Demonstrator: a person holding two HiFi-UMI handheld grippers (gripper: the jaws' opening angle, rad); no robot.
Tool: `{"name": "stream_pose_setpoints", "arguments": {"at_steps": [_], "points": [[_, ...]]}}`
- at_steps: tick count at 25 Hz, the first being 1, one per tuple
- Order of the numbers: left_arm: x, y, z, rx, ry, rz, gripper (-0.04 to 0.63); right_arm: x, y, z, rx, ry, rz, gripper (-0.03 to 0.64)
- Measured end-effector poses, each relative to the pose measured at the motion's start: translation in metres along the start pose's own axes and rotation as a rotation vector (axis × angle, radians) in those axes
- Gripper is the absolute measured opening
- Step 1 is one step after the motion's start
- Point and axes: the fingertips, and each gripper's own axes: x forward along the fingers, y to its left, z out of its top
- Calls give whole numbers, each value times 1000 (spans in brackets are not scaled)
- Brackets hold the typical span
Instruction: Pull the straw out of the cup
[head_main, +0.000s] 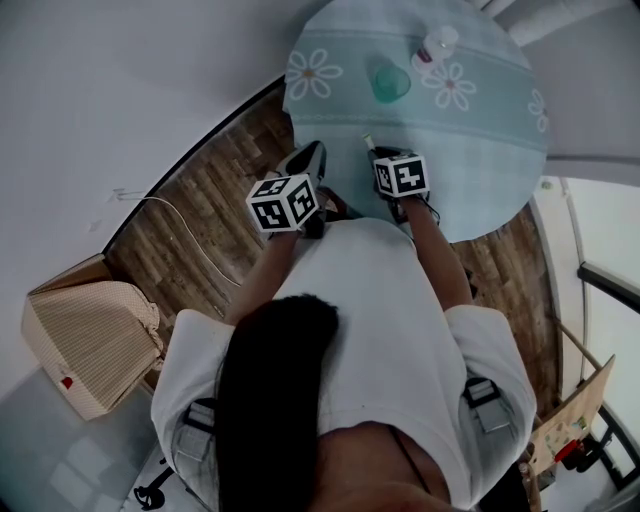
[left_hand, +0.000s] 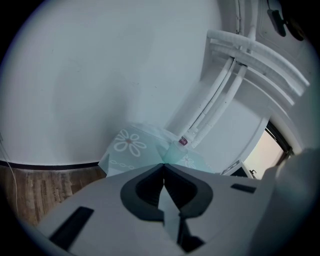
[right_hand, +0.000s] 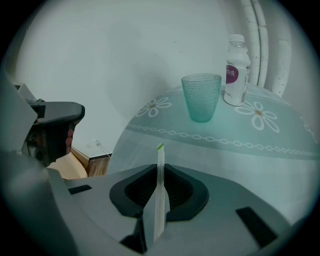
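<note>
A clear green cup (head_main: 390, 82) (right_hand: 201, 96) stands upright on the round table with the teal flowered cloth (head_main: 480, 120), and no straw shows in it. My right gripper (right_hand: 160, 167) (head_main: 372, 150) is shut on a pale straw (right_hand: 160, 156) with a green tip. The straw sticks up out of the jaws, well short of the cup, over the near part of the table. My left gripper (left_hand: 163, 166) (head_main: 308, 158) hangs beside the table's near left edge, its jaws meeting with nothing between them; it also shows at the left of the right gripper view (right_hand: 55, 120).
A small white bottle with a purple label (head_main: 437, 45) (right_hand: 236, 70) stands just behind the cup. White pipes (right_hand: 260, 45) run up the wall beyond the table. On the wooden floor to the left lie a white cable (head_main: 190, 235) and a beige box (head_main: 90, 345).
</note>
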Motion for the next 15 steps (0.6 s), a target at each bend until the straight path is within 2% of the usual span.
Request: {"name": "stream_pose_setpoints", "arguments": {"at_steps": [9, 15], "points": [[-2, 2, 0, -5, -7, 14, 9, 8, -5, -5, -7, 14, -8, 61], [-5, 2, 2, -4, -13, 15, 9, 8, -2, -6, 15, -5, 29, 63]]}}
